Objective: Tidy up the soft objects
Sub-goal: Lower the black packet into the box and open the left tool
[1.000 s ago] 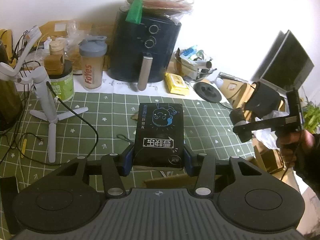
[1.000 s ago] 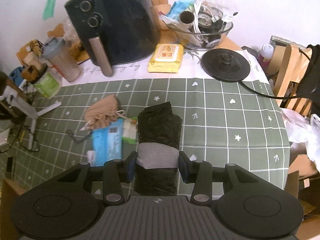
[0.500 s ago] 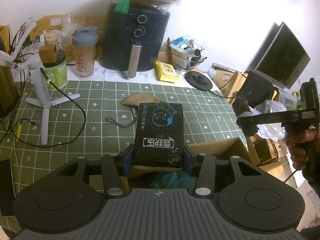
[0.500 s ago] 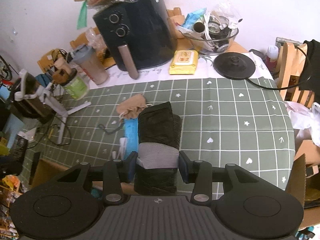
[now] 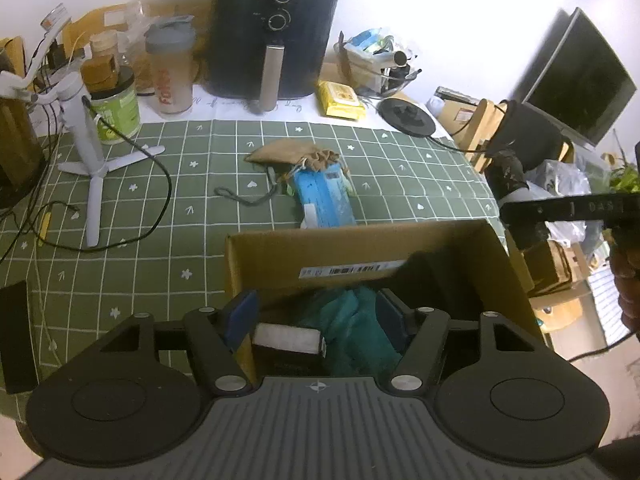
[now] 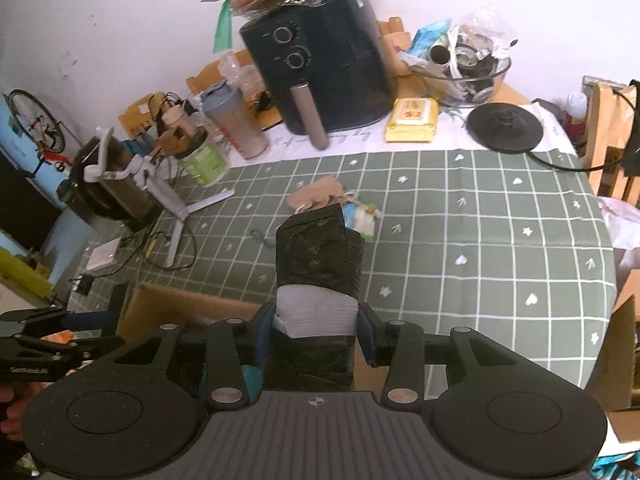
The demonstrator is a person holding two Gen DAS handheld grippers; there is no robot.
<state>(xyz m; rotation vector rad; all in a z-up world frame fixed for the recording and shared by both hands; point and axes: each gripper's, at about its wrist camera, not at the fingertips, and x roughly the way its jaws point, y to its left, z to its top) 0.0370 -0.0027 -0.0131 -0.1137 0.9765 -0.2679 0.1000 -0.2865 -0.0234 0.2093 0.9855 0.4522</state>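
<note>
My left gripper hangs over an open cardboard box and its jaws are opening. The black pack sits below them in the box, clear of both pads, beside a teal cloth. My right gripper is shut on a black roll with a grey band, held above the box's edge. The left wrist view shows that gripper at the right. A tan drawstring pouch and a blue packet lie on the green checked cloth.
At the back stand a dark air fryer, a shaker bottle, a green jar, a yellow wipes pack, a black round base and a full glass bowl. A white tripod with cables stands left.
The left gripper drew back over the box and let go of the black pack, which dropped inside. The right gripper rose and drew back with the roll still in it.
</note>
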